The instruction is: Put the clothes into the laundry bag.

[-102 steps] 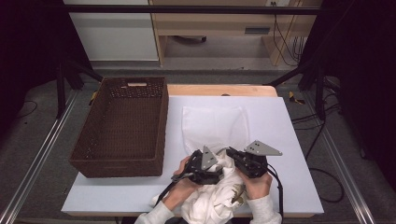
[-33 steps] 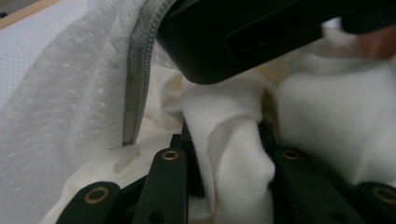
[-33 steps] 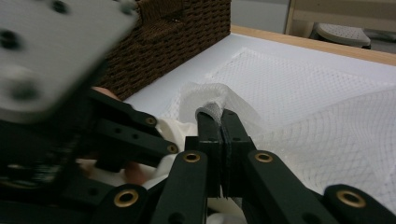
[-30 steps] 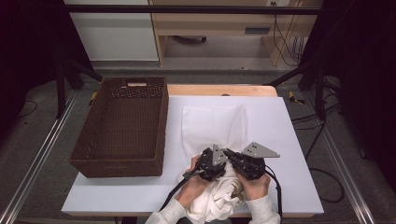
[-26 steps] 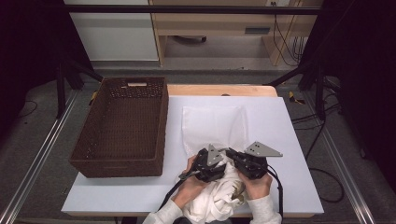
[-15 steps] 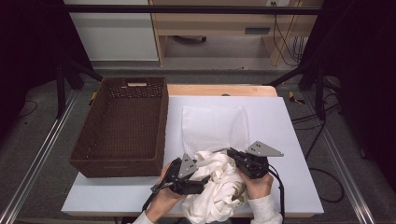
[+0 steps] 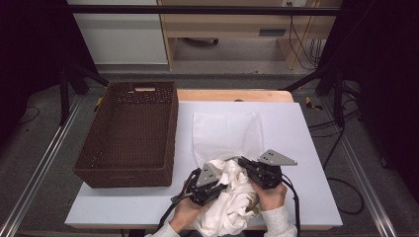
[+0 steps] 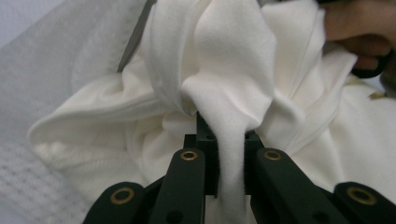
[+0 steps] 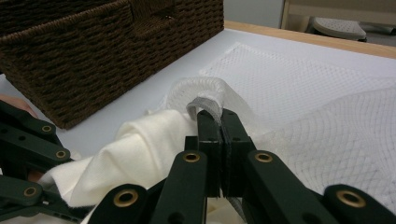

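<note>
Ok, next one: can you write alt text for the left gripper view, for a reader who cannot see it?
The left gripper, its two black jaws rising from the bottom edge, is shut on a fold of bunched white cloth that crowds most of the frame. White mesh fabric lies on the table at the left, and a hand reaches in at the upper right corner.

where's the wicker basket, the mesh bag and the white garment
wicker basket (image 7: 128,174) high view, near wall
mesh bag (image 7: 225,133) high view, flat middle
white garment (image 8: 233,70) left gripper view, bunched fold above the jaws
</note>
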